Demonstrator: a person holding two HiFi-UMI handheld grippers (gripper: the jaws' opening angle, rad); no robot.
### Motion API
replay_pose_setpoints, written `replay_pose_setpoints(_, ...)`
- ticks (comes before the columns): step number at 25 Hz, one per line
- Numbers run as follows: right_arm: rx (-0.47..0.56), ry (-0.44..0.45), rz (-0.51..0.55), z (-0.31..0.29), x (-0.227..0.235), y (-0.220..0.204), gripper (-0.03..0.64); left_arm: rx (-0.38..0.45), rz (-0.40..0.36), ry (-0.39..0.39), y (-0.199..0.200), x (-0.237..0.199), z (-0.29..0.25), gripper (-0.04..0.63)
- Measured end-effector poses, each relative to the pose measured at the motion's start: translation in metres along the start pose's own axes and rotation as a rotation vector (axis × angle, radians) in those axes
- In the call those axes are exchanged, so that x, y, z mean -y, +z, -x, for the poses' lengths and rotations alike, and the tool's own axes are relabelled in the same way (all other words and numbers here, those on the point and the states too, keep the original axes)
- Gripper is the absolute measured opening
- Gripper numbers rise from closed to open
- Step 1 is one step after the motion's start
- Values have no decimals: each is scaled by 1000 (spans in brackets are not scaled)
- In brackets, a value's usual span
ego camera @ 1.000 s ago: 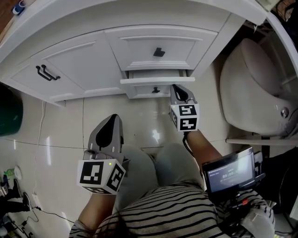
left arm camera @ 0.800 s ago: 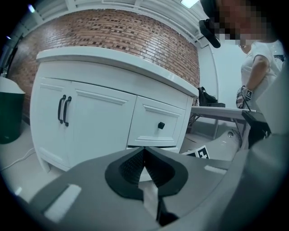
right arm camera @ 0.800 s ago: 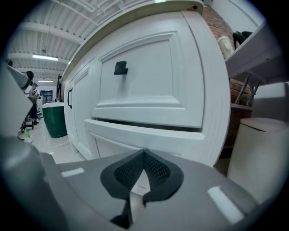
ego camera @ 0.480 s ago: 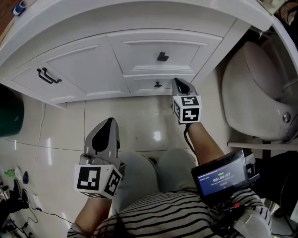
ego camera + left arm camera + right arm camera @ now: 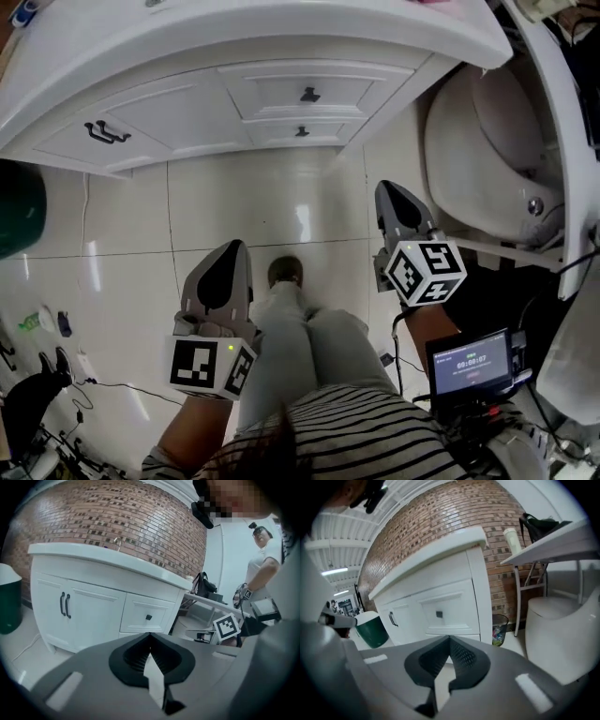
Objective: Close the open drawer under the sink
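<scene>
While the small white bottom drawer with a dark knob [image 5: 302,132] sits flush in the front of the white panelled vanity cabinet [image 5: 159,127], just below a larger white drawer [image 5: 309,94], both grippers hang well apart from it over the glossy pale tiled floor [image 5: 272,206]. The grey left gripper [image 5: 228,249] has its jaws together on nothing. The grey right gripper [image 5: 391,190], near the white ceramic toilet [image 5: 469,141], is likewise pressed closed and empty.

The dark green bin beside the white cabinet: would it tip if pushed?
Probably slides rather than tips: the dark green bin stands on glossy white floor tiles. Its body looks broad, so likely stable. Weight unknown; its contents are hidden.
</scene>
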State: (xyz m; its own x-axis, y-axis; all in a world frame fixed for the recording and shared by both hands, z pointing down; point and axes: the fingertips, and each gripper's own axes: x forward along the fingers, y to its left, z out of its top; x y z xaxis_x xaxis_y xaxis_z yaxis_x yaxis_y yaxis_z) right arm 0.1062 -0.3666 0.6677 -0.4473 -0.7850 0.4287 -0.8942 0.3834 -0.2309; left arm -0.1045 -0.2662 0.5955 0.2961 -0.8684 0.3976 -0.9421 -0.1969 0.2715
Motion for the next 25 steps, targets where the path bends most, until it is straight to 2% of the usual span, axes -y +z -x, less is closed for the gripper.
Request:
replay_pose_setpoints(3, -17, 37, -9, 93, -36, 54, 2, -10, 2, 8, 46, 30, 68, 15)
replay_pose_setpoints(8, -33, 79, 54, 242, -103, 143, 2, 8, -5, 83, 133, 68, 202, 15)
replay_pose_setpoints(12, -31, 97, 18, 345, -150, 177, 2, 31, -41, 124, 174, 91, 303, 17)
replay_pose_setpoints(16, 10, 109, 12, 405, -198, 178, 1, 88, -81, 138, 185, 99, 371, 15)
replay_pose_setpoints(19, 39, 82, 35, 444, -240, 172, 1, 125, -81, 127, 184, 108, 415, 15)
replay_pose_setpoints(25, 141, 18, 21, 515, -312, 160, 0, 184, -77, 76, 160, 132, 494, 15)
